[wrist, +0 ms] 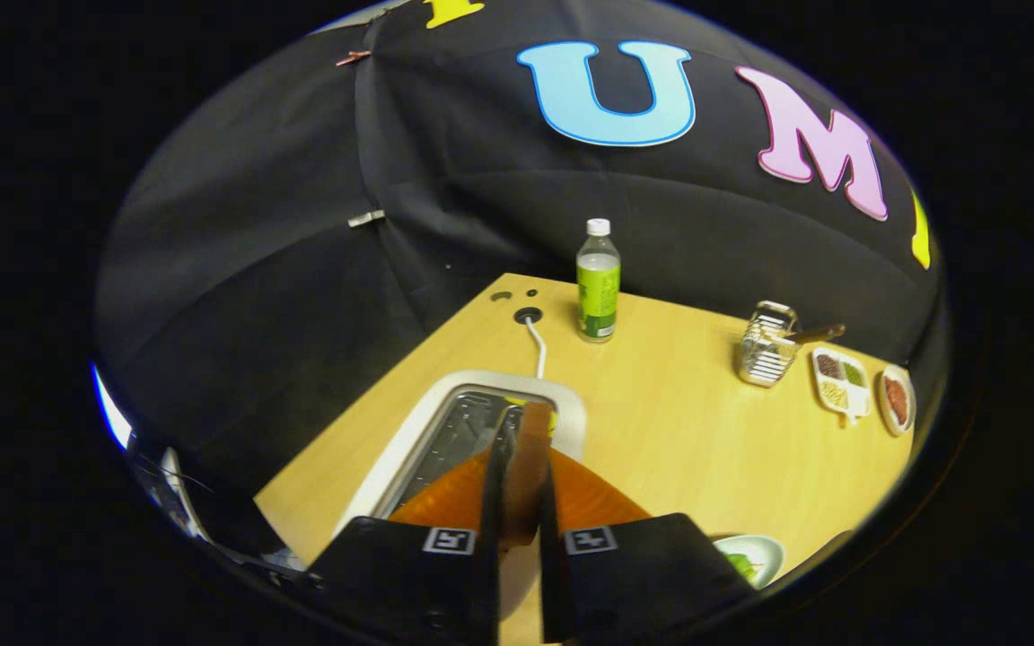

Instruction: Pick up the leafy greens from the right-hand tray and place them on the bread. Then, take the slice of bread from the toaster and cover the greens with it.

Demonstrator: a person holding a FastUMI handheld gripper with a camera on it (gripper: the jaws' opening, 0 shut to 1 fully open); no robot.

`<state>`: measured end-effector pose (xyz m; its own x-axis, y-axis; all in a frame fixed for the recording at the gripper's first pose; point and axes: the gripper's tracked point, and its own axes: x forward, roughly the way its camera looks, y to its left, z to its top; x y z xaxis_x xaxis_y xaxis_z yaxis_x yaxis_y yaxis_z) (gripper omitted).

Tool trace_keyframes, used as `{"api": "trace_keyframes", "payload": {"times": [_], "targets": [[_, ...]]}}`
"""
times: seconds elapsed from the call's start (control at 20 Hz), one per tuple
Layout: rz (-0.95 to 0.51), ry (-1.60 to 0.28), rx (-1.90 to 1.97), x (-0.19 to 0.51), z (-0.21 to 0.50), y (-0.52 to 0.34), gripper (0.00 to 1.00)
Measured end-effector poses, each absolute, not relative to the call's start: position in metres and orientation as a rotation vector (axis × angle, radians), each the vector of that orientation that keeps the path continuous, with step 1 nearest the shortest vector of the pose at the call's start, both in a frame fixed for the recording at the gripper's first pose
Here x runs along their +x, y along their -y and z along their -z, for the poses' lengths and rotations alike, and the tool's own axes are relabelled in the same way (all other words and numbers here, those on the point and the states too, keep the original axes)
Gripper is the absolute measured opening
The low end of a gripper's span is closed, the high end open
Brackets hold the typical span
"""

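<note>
The tool is gripping a slice of bread edge-on between its 2 fingers, directly above the white toaster on the wooden bench. A bottle is standing at 12 o'clock beyond the toaster. At 4 o'clock from the fingers, a plate with leafy greens is lying near the bench edge.

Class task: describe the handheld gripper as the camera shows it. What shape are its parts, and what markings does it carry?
The gripper has two flat, narrow fingers running forward side by side from two broad, dark, blocky mounts. Each mount carries a small square black-and-white tag near its inner top corner. No cable on the gripper itself is visible, and no sleeve or hand can be seen.
</note>
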<state>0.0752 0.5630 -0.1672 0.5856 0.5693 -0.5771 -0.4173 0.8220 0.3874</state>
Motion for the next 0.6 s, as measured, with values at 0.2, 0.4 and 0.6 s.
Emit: {"api": "trace_keyframes", "payload": {"times": [0.2, 0.4, 0.6], "targets": [[-0.578, -0.709, 0.231, 0.074, 0.152, -0.562, 0.17], [-0.583, -0.661, 0.281, 0.078, 0.121, -0.552, 0.17], [-0.593, -0.599, 0.319, 0.078, 0.085, -0.531, 0.17]]}}
